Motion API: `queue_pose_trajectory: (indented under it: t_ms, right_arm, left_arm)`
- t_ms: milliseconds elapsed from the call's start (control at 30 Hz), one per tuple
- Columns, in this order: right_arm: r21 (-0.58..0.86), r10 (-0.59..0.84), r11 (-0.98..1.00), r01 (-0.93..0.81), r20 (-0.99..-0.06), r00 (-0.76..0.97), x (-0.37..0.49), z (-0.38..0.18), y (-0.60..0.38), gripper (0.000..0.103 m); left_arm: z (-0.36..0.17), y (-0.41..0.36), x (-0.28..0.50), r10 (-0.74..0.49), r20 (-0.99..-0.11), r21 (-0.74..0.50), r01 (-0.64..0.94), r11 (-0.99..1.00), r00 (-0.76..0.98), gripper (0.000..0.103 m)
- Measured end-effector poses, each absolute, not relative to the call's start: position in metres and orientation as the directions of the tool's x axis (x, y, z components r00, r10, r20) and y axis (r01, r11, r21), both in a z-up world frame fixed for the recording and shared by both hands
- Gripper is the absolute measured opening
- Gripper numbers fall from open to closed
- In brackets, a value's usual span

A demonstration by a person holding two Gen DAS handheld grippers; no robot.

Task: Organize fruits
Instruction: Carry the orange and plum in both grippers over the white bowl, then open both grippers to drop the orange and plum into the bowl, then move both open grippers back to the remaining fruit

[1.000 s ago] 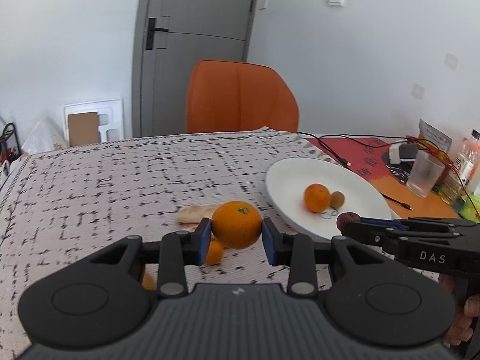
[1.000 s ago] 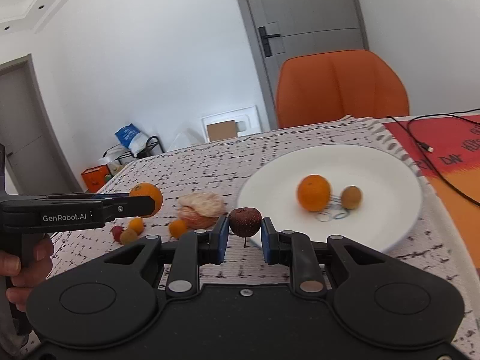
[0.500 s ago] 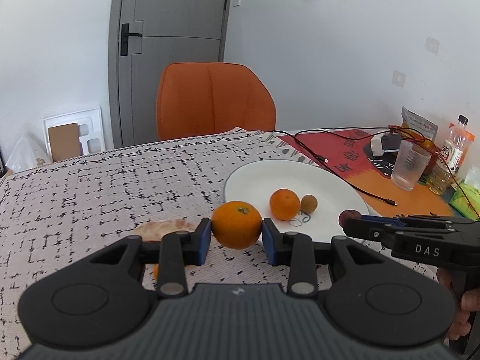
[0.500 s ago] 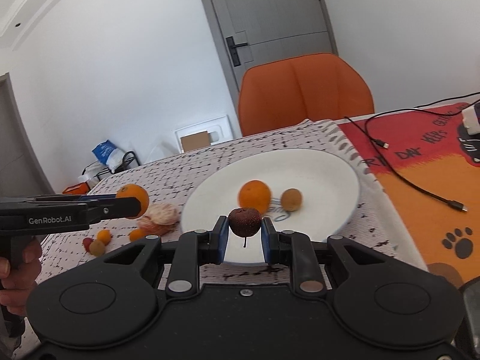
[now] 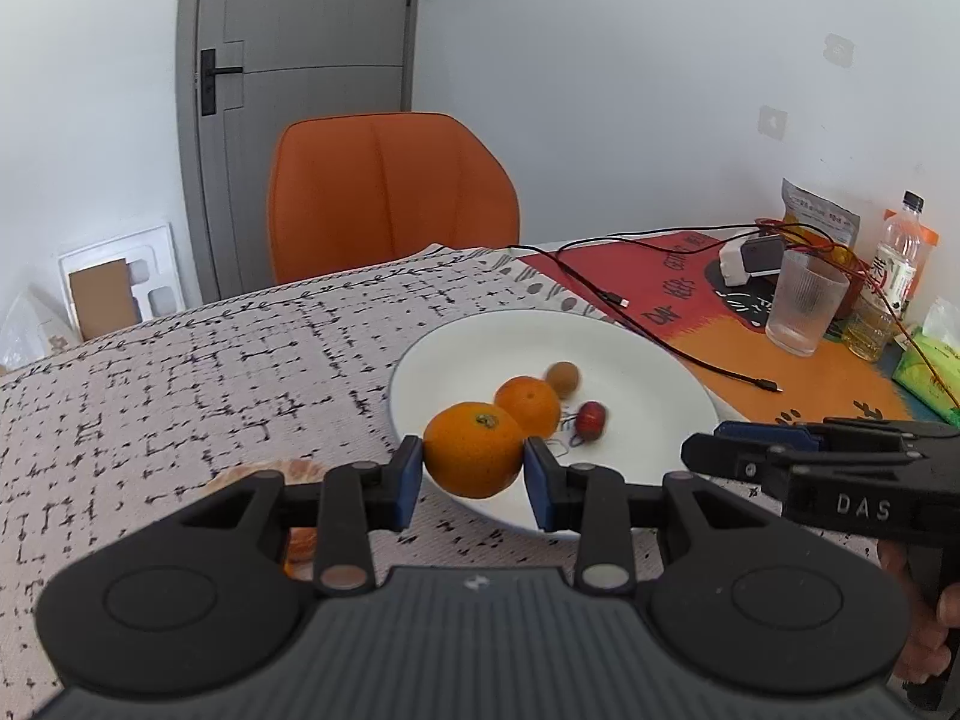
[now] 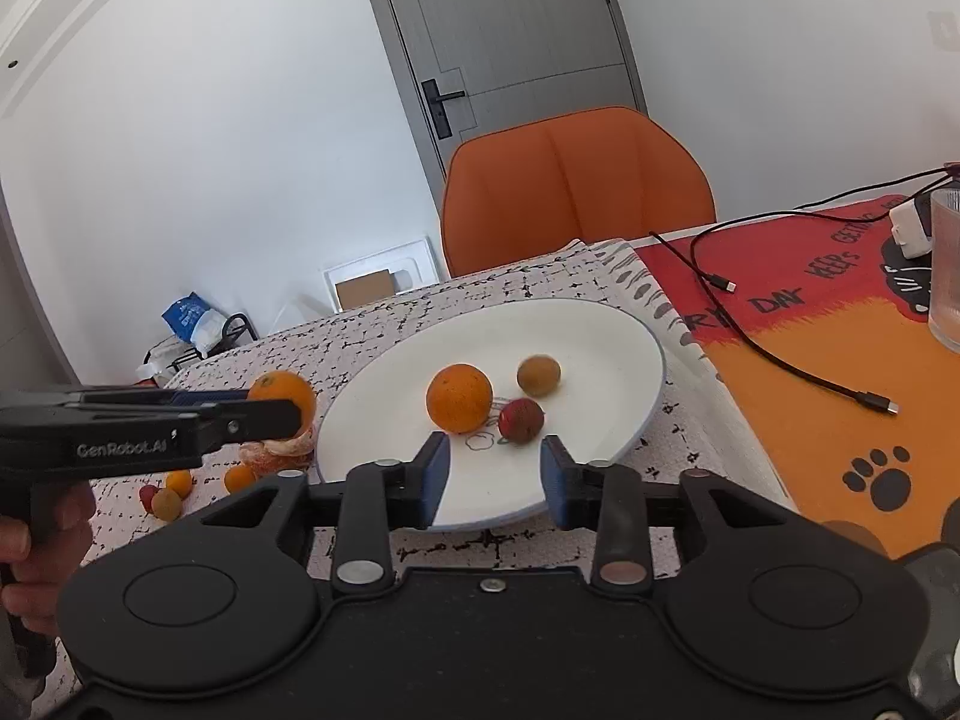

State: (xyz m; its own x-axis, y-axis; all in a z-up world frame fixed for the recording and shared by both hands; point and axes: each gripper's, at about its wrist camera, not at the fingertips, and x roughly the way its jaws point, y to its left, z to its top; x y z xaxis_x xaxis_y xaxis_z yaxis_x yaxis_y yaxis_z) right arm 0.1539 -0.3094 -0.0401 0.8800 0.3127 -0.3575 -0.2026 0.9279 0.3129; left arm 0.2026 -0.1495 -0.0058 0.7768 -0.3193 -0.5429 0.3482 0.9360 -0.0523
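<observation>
My left gripper is shut on a mandarin orange, held above the near left rim of the white plate. On the plate lie a second orange, a small brown fruit and a small red fruit. My right gripper hangs over the plate's near side with its jaws opening and nothing between them. The red fruit lies on the plate just beyond its pads, beside the orange and the brown fruit. From the right wrist, the left gripper shows with its orange.
A peeled mandarin and several small fruits lie on the patterned cloth left of the plate. A cable, a glass, a bottle and packets stand on the red-orange mat at the right. An orange chair stands behind the table.
My right gripper opened and let go of the red fruit, which now lies on the plate. My left gripper carried its orange rightward to the plate's rim.
</observation>
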Motion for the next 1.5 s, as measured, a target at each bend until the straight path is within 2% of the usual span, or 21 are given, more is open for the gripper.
queue_pose_trajectory:
  t_ms: [67,267,367,433,500,733,767,867,1067,1167,1233,1500]
  right_arm:
    - [0.315,0.308,0.928,-0.198,-0.352,0.884,0.151,-0.04,-0.311,0.046]
    - [0.318,0.301,0.929,-0.191,-0.345,0.889,0.148,-0.039,-0.315,0.048]
    - [0.319,0.298,0.929,-0.187,-0.346,0.89,0.146,-0.039,-0.317,0.049]
    - [0.319,0.298,0.929,-0.186,-0.347,0.889,0.146,-0.039,-0.317,0.049]
    - [0.321,0.301,0.928,-0.189,-0.348,0.888,0.146,-0.04,-0.316,0.05]
    - [0.323,0.314,0.925,-0.202,-0.347,0.884,0.148,-0.041,-0.307,0.055]
    - [0.323,0.315,0.924,-0.203,-0.346,0.884,0.148,-0.04,-0.305,0.056]
    - [0.325,0.319,0.922,-0.208,-0.339,0.885,0.148,-0.039,-0.3,0.061]
    - [0.327,0.34,0.916,-0.231,-0.328,0.881,0.147,-0.036,-0.287,0.069]
    - [0.324,0.35,0.914,-0.244,-0.325,0.879,0.148,-0.034,-0.277,0.078]
    - [0.324,0.364,0.91,-0.259,-0.326,0.872,0.149,-0.033,-0.271,0.087]
    - [0.315,0.401,0.9,-0.302,-0.324,0.857,0.149,-0.029,-0.248,0.101]
  left_arm:
    - [-0.005,-0.154,0.203,-0.328,-0.54,-0.05,0.36,0.932,0.775,0.035]
    - [-0.002,-0.167,0.205,-0.347,-0.534,-0.046,0.383,0.923,0.771,0.035]
    - [0.0,-0.169,0.203,-0.35,-0.525,-0.03,0.394,0.919,0.776,0.04]
    - [0.0,-0.168,0.202,-0.349,-0.53,-0.031,0.394,0.918,0.772,0.046]
    - [0.0,-0.164,0.201,-0.335,-0.536,-0.027,0.382,0.924,0.775,0.059]
    - [-0.001,-0.141,0.194,-0.275,-0.545,-0.011,0.321,0.947,0.792,0.067]
    - [-0.001,-0.136,0.193,-0.268,-0.547,-0.011,0.313,0.95,0.793,0.071]
    - [0.0,-0.123,0.187,-0.24,-0.544,-0.003,0.284,0.959,0.804,0.076]
    - [0.002,-0.096,0.177,-0.189,-0.548,0.0,0.226,0.974,0.815,0.079]
    - [0.003,-0.082,0.172,-0.167,-0.545,-0.002,0.198,0.98,0.822,0.082]
    - [0.003,-0.073,0.169,-0.153,-0.539,-0.006,0.178,0.984,0.828,0.084]
    - [0.005,-0.04,0.157,-0.092,-0.525,-0.005,0.105,0.994,0.846,0.088]
